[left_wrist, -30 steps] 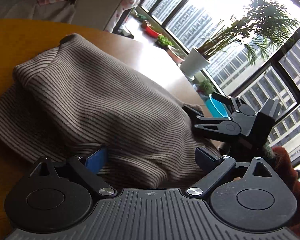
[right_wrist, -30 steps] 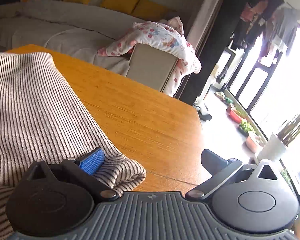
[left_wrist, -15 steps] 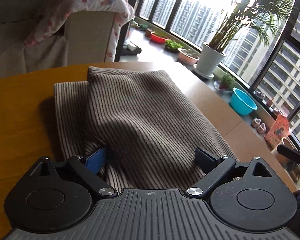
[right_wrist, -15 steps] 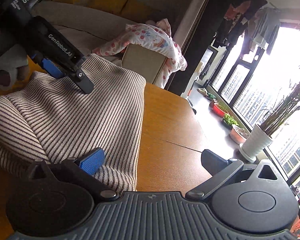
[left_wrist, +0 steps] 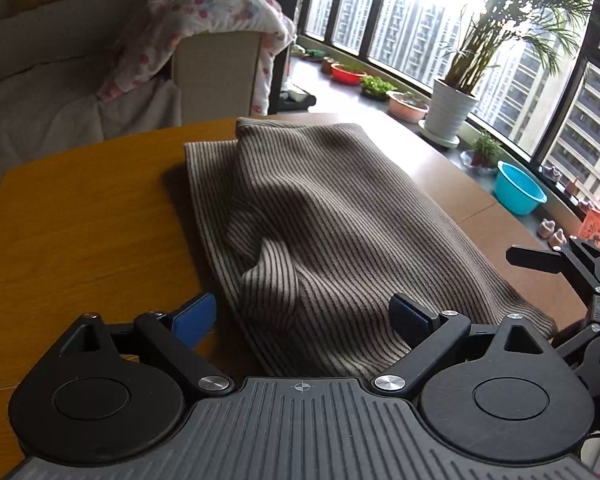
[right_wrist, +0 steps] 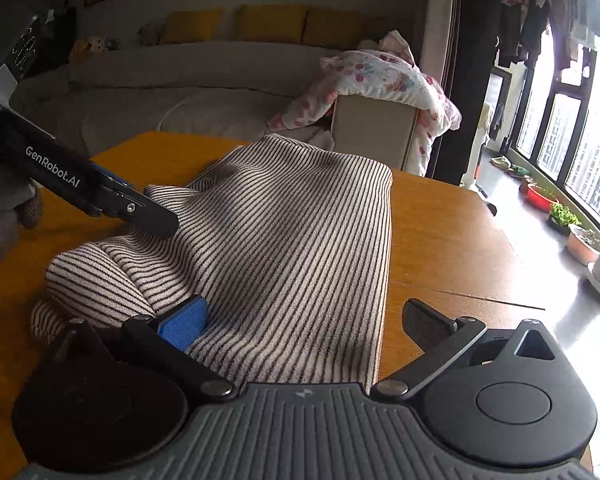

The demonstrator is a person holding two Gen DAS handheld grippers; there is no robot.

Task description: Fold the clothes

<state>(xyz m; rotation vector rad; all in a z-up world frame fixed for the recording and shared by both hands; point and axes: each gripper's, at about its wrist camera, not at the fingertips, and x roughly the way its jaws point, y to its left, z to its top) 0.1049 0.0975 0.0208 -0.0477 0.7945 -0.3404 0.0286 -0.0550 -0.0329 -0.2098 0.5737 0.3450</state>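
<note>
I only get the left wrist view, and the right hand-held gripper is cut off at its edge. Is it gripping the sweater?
Observer: No. The right hand-held gripper is open and straddles the near edge of the sweater.
Operator: How low is my left one?
Observer: The left hand-held gripper looks lowered onto the sweater's left side; I cannot confirm contact.
Operator: More clothes anywhere?
Observer: Dark clothes hang by the window, top right.
</note>
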